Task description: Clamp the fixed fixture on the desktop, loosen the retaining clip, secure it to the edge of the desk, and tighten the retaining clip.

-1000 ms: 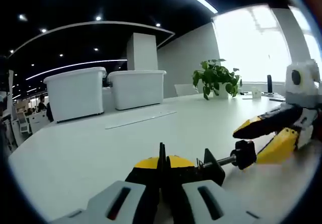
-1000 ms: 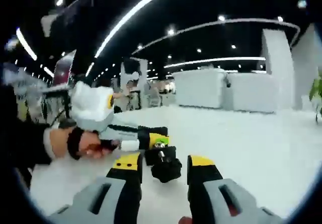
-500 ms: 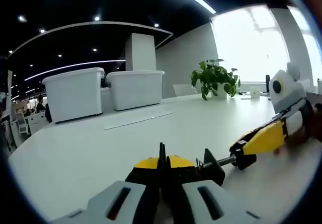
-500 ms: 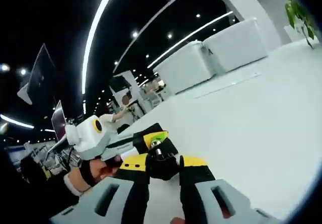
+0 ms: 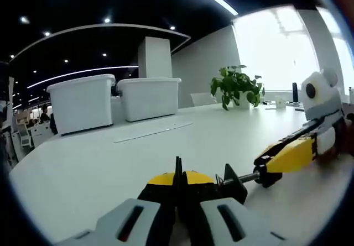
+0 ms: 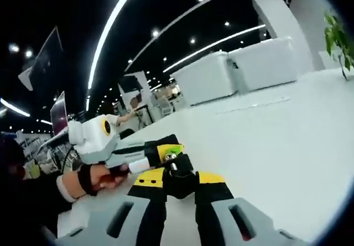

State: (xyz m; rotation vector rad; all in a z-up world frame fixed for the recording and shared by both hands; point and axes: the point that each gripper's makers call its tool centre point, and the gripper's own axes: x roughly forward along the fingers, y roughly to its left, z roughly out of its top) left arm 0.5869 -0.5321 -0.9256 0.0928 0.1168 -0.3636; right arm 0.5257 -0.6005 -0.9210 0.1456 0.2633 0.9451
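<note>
The fixture (image 5: pixel 213 184) lies on the white desk (image 5: pixel 110 157), a small black clamp body with a bright threaded screw running out to a black knob (image 5: pixel 265 174). It looks like rigid metal and hard plastic, light enough to shift if pushed, so I would say it needs steadying at one end while the other is turned. The left claw (image 5: pixel 178 188) does that job: its jaws are pressed together with only a thin black plate of the fixture standing up between them, a firm pinch on a flat part that should not slip. From the right gripper view the right claw (image 6: pixel 180 186) has its yellow-tipped jaws closed in against the knob (image 6: pixel 180 174), which sits between them. That knob is the sensible place to take hold for loosening; the smooth screw shaft would likely slide. White storage bins (image 5: pixel 116 99) stand well back.
</note>
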